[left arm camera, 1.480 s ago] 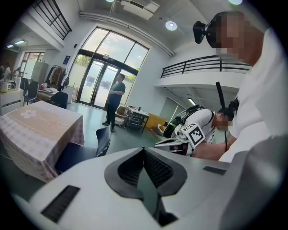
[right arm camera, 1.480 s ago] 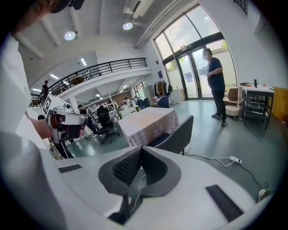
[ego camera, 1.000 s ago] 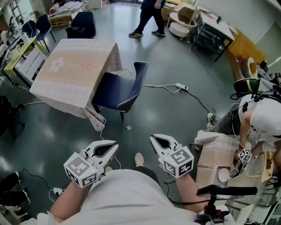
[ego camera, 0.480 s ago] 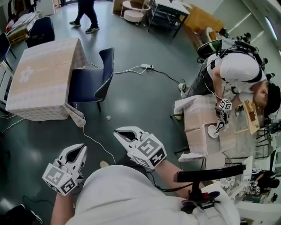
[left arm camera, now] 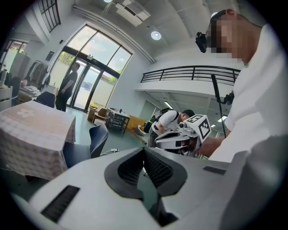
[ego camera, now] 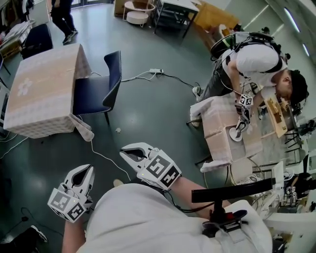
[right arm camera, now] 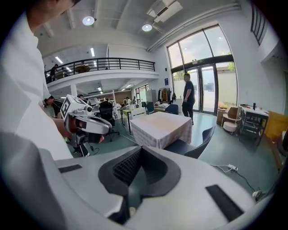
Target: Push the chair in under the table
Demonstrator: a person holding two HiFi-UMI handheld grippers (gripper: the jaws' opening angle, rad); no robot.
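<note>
A dark blue chair [ego camera: 98,89] stands at the right side of a table under a pink cloth [ego camera: 44,84], its seat partly tucked beneath the cloth. Both are far ahead at the upper left of the head view. My left gripper [ego camera: 87,170] is low at the left, shut and empty. My right gripper [ego camera: 126,150] is beside it, shut and empty. Both point towards the chair from well short of it. The left gripper view shows the chair [left arm camera: 87,146] and table [left arm camera: 31,130] beyond its jaws [left arm camera: 144,150]. The right gripper view shows the table [right arm camera: 159,128] and chair [right arm camera: 193,146].
A white cable [ego camera: 103,158] trails over the grey floor from the table corner, and a power strip [ego camera: 155,71] lies behind the chair. At the right a person [ego camera: 252,59] bends over a second covered table [ego camera: 222,128]. Another person [ego camera: 61,15] walks at the far left.
Both grippers have shifted left in the head view, their jaws unchanged. The table and chair now sit further left in the view. The walking person has moved left.
</note>
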